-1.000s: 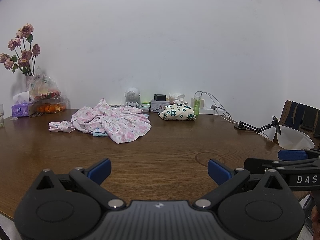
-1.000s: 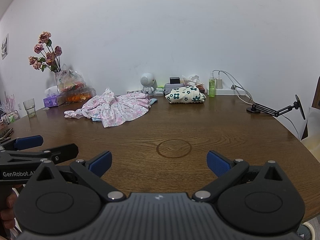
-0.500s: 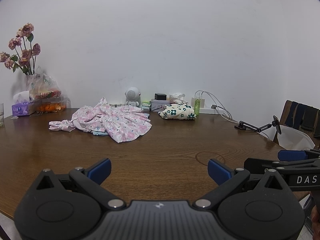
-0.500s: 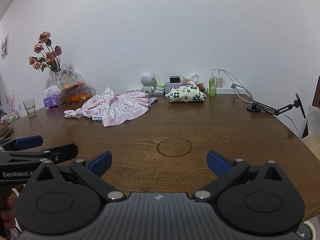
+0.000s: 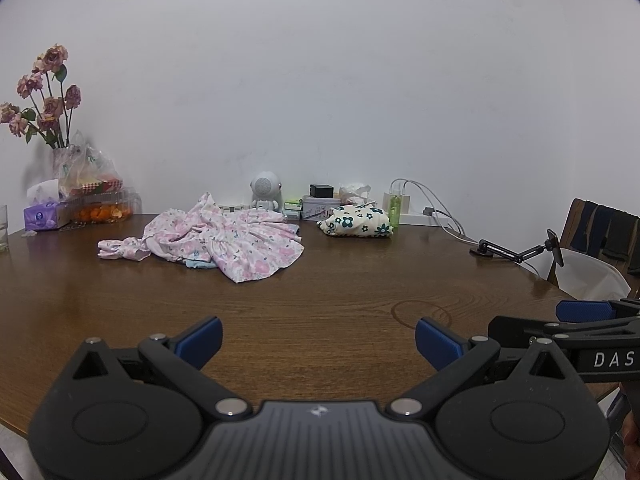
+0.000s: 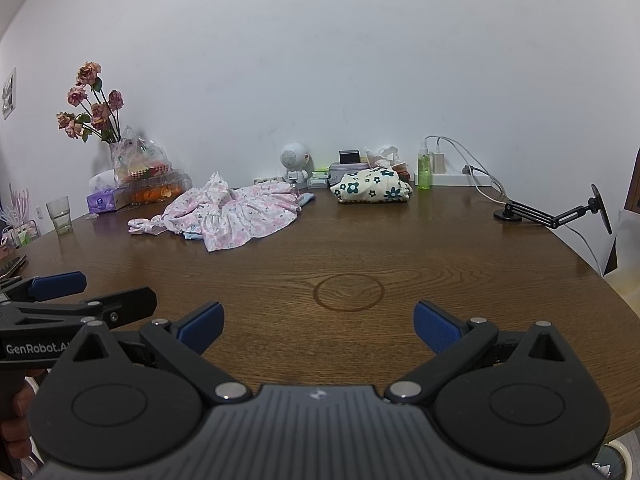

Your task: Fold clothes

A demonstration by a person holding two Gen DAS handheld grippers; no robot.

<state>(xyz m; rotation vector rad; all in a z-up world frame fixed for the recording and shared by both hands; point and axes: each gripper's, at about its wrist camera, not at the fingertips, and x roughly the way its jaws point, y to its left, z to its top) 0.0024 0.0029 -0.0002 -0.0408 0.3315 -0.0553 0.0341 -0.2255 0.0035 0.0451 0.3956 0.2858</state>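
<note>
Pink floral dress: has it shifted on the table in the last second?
No. The pink floral dress lies in the same spot, just in front of the white robot figurine, untouched.

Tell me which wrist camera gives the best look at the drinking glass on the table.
The right wrist view. There the drinking glass stands whole near the table's left edge, beside the purple tissue box. The left wrist view catches only a sliver of it, cut off by the picture's left border.

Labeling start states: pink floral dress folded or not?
Not folded: the pink floral dress lies crumpled and bunched on the wooden table, untouched by either gripper.
</note>
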